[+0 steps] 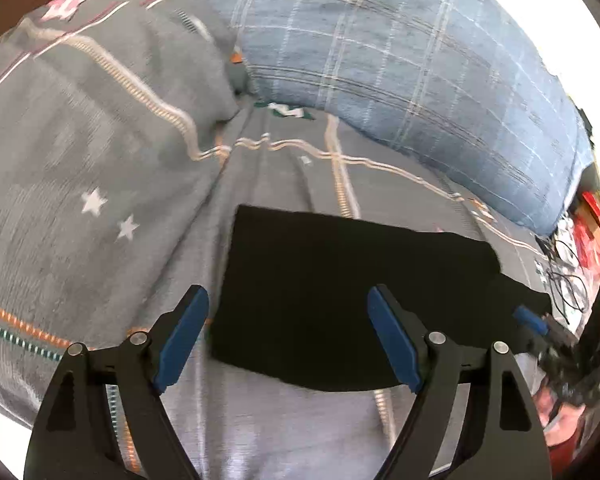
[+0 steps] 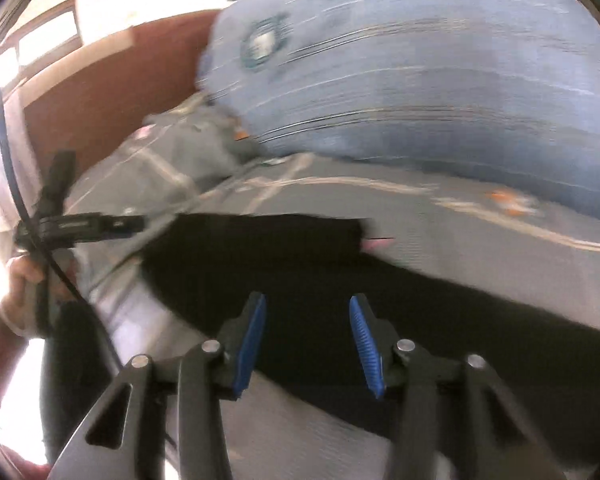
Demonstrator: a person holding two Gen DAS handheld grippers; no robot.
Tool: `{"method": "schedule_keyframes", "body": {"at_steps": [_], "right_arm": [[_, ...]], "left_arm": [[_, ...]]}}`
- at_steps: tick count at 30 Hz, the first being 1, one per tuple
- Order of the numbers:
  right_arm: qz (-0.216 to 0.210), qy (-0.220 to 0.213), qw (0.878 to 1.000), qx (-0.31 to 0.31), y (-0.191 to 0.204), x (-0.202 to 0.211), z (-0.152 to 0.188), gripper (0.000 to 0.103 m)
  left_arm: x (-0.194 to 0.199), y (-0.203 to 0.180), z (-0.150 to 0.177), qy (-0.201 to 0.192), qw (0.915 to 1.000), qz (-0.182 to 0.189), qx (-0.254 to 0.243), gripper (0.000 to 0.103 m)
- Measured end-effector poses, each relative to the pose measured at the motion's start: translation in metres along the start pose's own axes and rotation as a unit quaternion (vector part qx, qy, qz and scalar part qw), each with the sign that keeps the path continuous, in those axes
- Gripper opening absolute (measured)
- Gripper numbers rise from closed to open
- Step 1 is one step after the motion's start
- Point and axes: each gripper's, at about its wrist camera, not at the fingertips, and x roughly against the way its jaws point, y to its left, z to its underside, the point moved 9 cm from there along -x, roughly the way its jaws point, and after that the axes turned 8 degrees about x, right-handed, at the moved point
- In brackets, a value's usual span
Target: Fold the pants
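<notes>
Black pants (image 1: pixel 340 292) lie folded flat on a grey patterned bedspread (image 1: pixel 100 184). They also show in the right wrist view (image 2: pixel 300 272), stretching from the left to the far right. My left gripper (image 1: pixel 288 304) is open and empty, hovering over the left part of the pants. My right gripper (image 2: pixel 306 312) is open and empty above the pants' near edge. The right gripper also shows in the left wrist view (image 1: pixel 536 320) at the right edge. The left gripper also shows in the right wrist view (image 2: pixel 80 226) at the left.
A blue plaid pillow (image 1: pixel 400 64) lies behind the pants, and a grey pillow (image 1: pixel 80 80) to the left. A brown headboard (image 2: pixel 112 92) stands at the back. Glasses (image 1: pixel 568 280) and red items (image 1: pixel 592 232) lie at the right.
</notes>
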Motion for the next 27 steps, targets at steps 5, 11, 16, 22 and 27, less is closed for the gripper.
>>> {"method": "schedule_keyframes", "body": {"at_steps": [5, 11, 16, 22, 27], "right_arm": [[-0.070, 0.015, 0.995, 0.071, 0.077, -0.052, -0.012, 0.045], [-0.086, 0.037, 0.984, 0.149, 0.136, -0.101, -0.016, 0.045], [-0.040, 0.057, 0.975, 0.209, 0.146, -0.125, -0.010, 0.035], [-0.063, 0.060, 0.982, 0.169, 0.143, -0.116, -0.020, 0.004], [-0.082, 0.062, 0.983, 0.152, 0.151, -0.110, -0.014, 0.004]], "left_arm": [[-0.005, 0.021, -0.002, 0.007, 0.9995, 0.003, 0.031, 0.082], [-0.013, 0.028, -0.002, 0.011, 0.9990, 0.005, 0.043, 0.082], [-0.017, 0.027, -0.005, 0.013, 0.9987, 0.011, 0.049, 0.082], [-0.006, 0.023, -0.011, 0.001, 0.9988, 0.020, 0.044, 0.082], [0.000, 0.019, -0.009, -0.011, 0.9996, 0.010, 0.026, 0.082]]}}
